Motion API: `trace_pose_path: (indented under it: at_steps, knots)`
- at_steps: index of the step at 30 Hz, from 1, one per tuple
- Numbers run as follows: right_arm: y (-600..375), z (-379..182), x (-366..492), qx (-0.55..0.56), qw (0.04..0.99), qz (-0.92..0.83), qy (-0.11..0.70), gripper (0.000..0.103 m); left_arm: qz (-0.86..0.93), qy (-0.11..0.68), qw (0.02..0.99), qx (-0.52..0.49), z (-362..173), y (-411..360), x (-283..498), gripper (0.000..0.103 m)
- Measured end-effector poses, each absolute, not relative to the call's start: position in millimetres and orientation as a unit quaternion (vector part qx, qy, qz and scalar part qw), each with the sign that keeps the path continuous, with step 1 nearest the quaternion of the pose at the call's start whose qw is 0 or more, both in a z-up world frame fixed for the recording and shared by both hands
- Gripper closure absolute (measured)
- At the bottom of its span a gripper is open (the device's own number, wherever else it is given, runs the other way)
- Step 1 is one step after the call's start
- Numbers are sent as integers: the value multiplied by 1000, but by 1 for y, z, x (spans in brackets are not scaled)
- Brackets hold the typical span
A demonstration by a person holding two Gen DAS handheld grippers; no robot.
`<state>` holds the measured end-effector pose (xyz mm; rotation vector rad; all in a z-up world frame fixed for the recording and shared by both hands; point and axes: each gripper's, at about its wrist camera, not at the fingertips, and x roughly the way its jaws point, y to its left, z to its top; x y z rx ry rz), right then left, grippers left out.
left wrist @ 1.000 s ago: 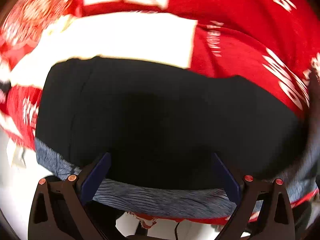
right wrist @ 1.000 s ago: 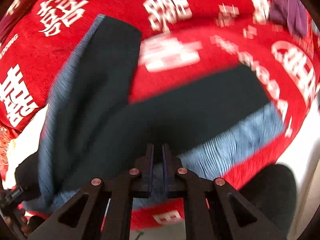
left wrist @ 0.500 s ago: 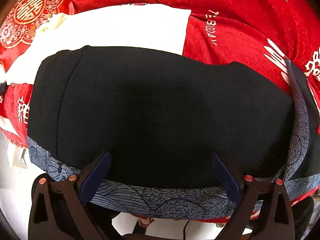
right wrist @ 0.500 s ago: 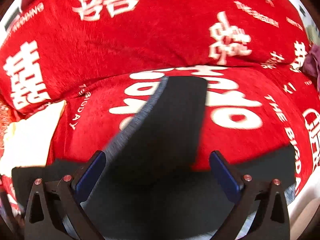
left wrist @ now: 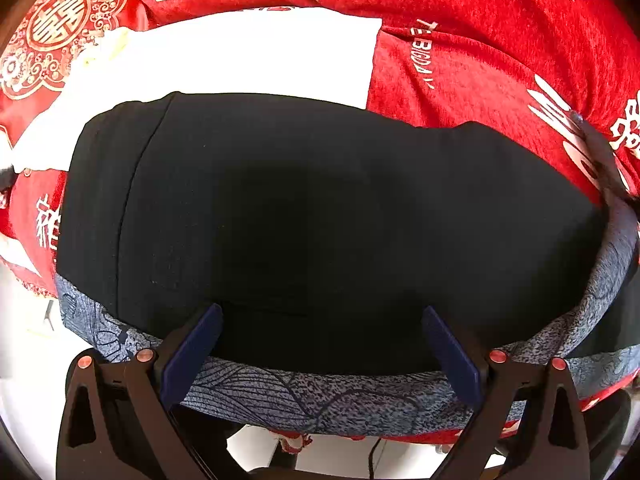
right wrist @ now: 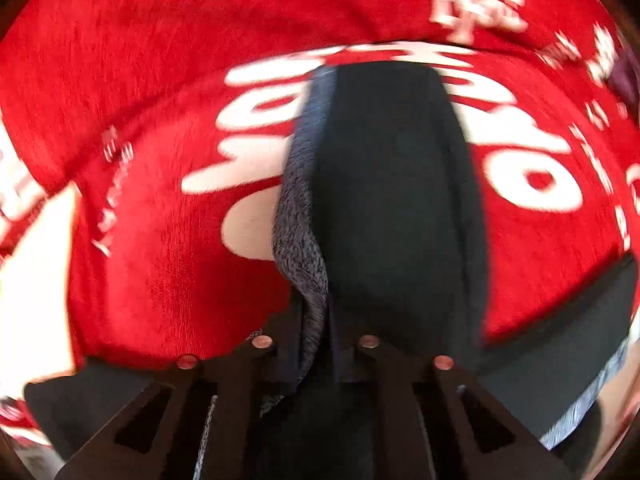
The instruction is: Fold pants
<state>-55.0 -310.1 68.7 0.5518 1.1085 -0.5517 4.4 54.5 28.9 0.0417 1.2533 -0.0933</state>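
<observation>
The black pants [left wrist: 320, 216] with a blue-grey patterned edge band [left wrist: 304, 396] lie spread on the red cloth [left wrist: 480, 64]. My left gripper [left wrist: 320, 348] is open, its fingers resting over the pants near the band. In the right wrist view, one pant leg [right wrist: 396, 184] stretches away from me, its blue-grey side strip [right wrist: 300, 224] on the left. My right gripper [right wrist: 316, 340] is shut on the near end of that leg, pinching the strip and black fabric.
A white sheet [left wrist: 224, 60] lies on the red cloth just beyond the pants. The cloth's near edge with a fringe [left wrist: 296, 440] hangs below the band. Another black part of the pants [right wrist: 560, 352] lies to the lower right.
The right gripper opened half a second ago, then closed on the pant leg. The left gripper has stayed open and almost still over the pants.
</observation>
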Motion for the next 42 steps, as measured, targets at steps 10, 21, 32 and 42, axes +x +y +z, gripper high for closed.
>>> trace_pose_path:
  at_steps: [10,21,32,42]
  knots:
    - [-302,87,-243,294,822,-267,407,99,-179,578,796,23,56,-15,-9,3]
    - [-333,80,-298,312,820,-277,392,53,-226,595,761,125,20,-103,-41,1]
    - [-297,154,-122,133,872,-236,408,2,-218,593,765,124,20,-98,-46,1]
    - [-351,80,-107,155,794,-266,524,97,-242,564,779,128,42,-104,-52,2]
